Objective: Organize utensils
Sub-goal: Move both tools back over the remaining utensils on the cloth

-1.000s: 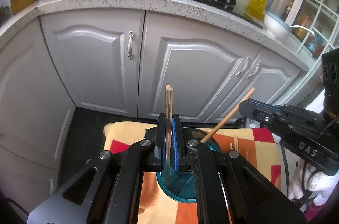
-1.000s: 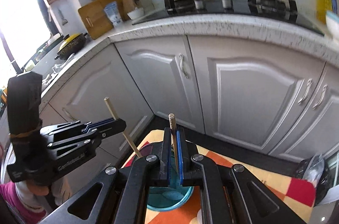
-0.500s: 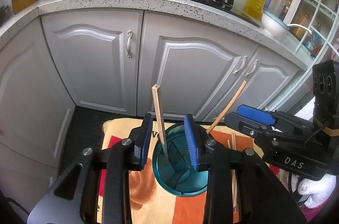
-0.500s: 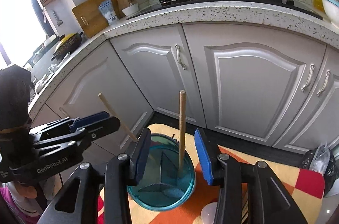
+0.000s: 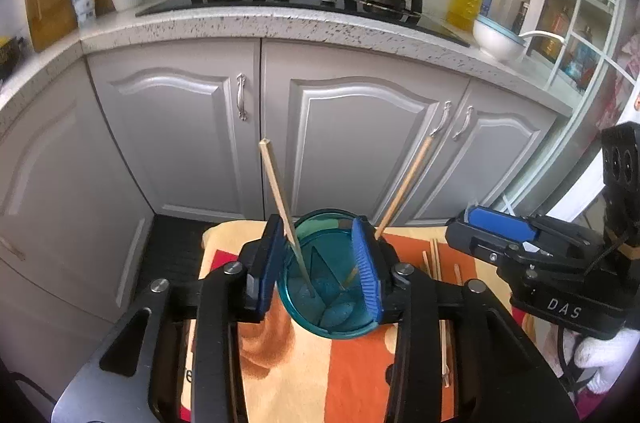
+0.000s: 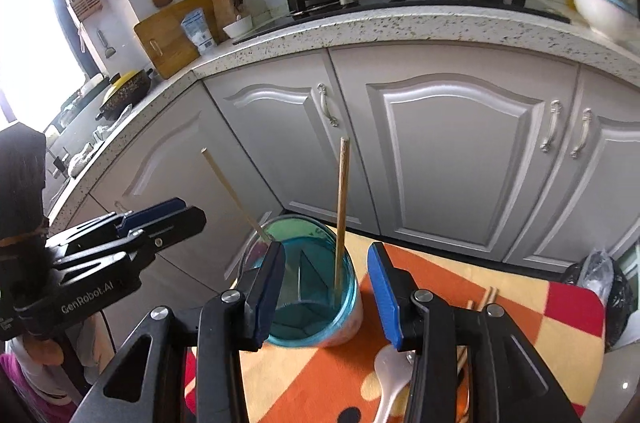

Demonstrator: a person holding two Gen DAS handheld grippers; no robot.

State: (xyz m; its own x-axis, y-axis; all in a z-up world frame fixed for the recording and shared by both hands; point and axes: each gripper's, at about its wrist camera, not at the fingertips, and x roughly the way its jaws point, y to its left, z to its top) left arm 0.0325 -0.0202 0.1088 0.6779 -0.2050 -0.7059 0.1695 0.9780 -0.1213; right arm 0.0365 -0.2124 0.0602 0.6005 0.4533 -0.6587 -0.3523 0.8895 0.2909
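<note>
A teal see-through utensil cup with inner dividers stands on an orange patterned cloth. Two wooden chopsticks stand in it: one leans left, the other leans right in the left view and stands nearly upright in the right view. My left gripper is open, with its jaws either side of the cup. My right gripper is open above the cup and also shows in the left wrist view. More chopsticks and a white spoon lie on the cloth.
The cloth-covered table is small, with dark floor beyond its far edge. Grey cabinet doors stand close behind under a speckled counter with a stove, pan and pot. A black bag sits at the right.
Both grippers were shut on a chopstick each one second ago. Both have opened and let go, and the two chopsticks now stand free in the cup. Both grippers have drawn back a little.
</note>
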